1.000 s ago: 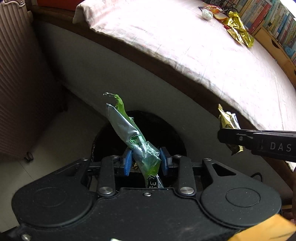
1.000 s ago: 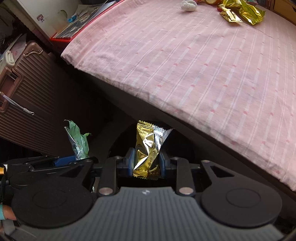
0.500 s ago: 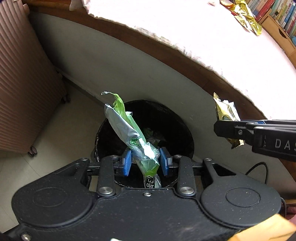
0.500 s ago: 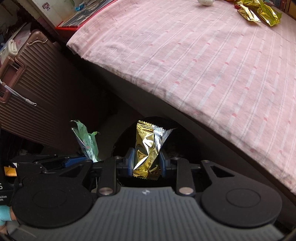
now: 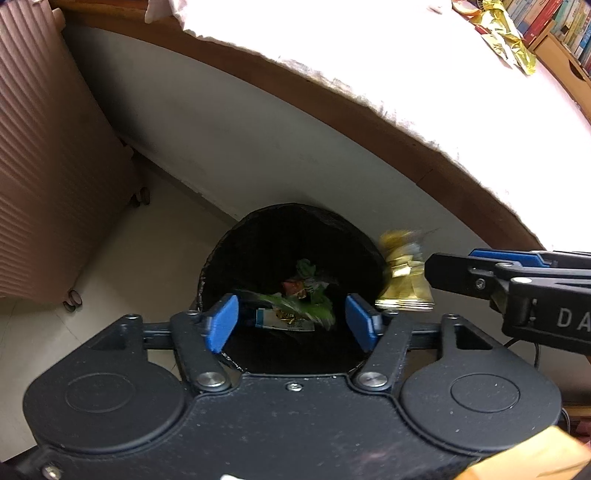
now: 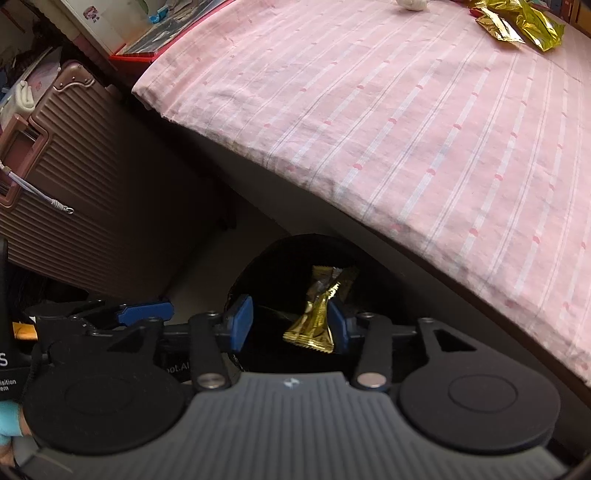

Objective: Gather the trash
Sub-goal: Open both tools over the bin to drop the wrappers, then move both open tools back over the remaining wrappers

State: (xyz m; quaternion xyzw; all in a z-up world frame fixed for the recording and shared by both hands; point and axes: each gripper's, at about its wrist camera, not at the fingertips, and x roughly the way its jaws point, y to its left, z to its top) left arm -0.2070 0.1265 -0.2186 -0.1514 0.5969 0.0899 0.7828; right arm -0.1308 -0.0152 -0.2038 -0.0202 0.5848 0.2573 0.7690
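Note:
My left gripper (image 5: pixel 291 321) hangs open over a round black trash bin (image 5: pixel 258 254) on the floor beside the bed. The green wrapper (image 5: pixel 295 307) lies inside the bin among other trash, free of my blue pads. My right gripper (image 6: pixel 290 325) is open too, above the same bin (image 6: pixel 251 266). A gold foil wrapper (image 6: pixel 314 325) sits loose and tilted between its fingers, close to the right pad. In the left wrist view that gold wrapper (image 5: pixel 404 280) is blurred at the bin's right rim, just off the right gripper (image 5: pixel 443 273).
A ribbed brown suitcase (image 5: pixel 44 184) stands left of the bin. The bed with its pink striped sheet (image 6: pixel 406 110) overhangs behind it. More gold wrappers (image 6: pixel 517 22) lie at the bed's far side. A bookshelf (image 5: pixel 554 22) is at the far right.
Both grippers have opened. The green wrapper has dropped from the left gripper into the bin, and the gold wrapper has slipped loose in the right one. Both have moved closer over the bin.

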